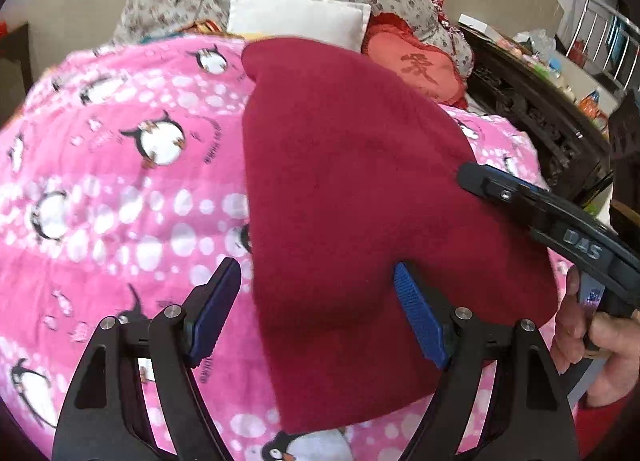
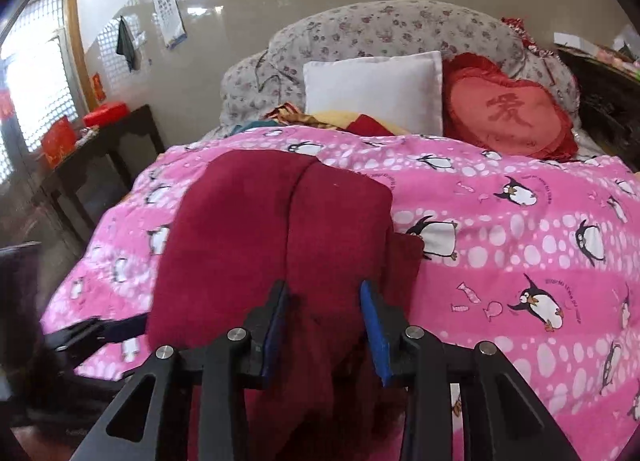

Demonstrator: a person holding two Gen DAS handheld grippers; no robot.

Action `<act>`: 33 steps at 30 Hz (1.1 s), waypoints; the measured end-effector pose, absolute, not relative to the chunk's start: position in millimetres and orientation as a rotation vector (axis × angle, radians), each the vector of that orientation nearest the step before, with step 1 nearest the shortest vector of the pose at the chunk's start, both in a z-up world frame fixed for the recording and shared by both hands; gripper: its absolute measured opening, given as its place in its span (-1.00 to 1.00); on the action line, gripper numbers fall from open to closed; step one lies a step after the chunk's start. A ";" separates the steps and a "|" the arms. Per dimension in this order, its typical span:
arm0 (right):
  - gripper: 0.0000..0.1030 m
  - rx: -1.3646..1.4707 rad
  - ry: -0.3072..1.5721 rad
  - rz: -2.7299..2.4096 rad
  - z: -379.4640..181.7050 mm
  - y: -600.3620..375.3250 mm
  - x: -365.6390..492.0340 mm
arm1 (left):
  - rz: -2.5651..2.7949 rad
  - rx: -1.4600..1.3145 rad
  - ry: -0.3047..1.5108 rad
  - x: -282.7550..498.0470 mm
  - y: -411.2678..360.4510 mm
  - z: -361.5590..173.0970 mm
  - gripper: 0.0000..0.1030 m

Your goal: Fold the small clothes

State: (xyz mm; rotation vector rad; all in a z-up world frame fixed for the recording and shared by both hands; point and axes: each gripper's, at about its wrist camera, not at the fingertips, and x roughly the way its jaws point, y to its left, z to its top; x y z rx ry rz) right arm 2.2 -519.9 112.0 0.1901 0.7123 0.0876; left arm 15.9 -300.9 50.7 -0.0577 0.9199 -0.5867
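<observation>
A dark red garment (image 1: 352, 189) lies on the pink penguin blanket (image 1: 120, 181). My left gripper (image 1: 316, 285) is open, its jaws wide apart over the garment's near left edge, holding nothing. My right gripper reaches in from the right in the left wrist view (image 1: 472, 177), resting at the garment's right edge. In the right wrist view the garment (image 2: 280, 221) is folded with a seam down its middle, and a bunch of it sits between the blue pads of my right gripper (image 2: 324, 293), whose jaws stand partly apart around the cloth. The left gripper shows at lower left (image 2: 100, 331).
A white pillow (image 2: 376, 89), a red heart cushion (image 2: 508, 109) and a floral quilt (image 2: 392, 29) lie at the bed's head. A dark side table (image 2: 100, 141) with red boxes stands left of the bed. A cluttered dark cabinet (image 1: 540, 101) stands on its right.
</observation>
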 end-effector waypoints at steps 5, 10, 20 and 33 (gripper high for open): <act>0.69 0.323 0.648 0.084 121.2 -554.2 -19.5 | -0.668 -0.261 0.924 31.0 -271.2 58.5 0.56; 0.70 0.462 0.731 0.183 91.5 -565.8 5.1 | -0.684 -0.365 1.016 53.7 -274.3 37.3 0.65; -0.04 0.490 0.694 0.213 99.1 -542.6 7.4 | -0.773 -0.308 0.962 38.7 -291.0 50.6 0.21; -0.05 0.428 0.821 0.400 93.7 -449.6 -106.4 | -0.688 -0.159 0.961 -100.8 -203.6 66.7 0.17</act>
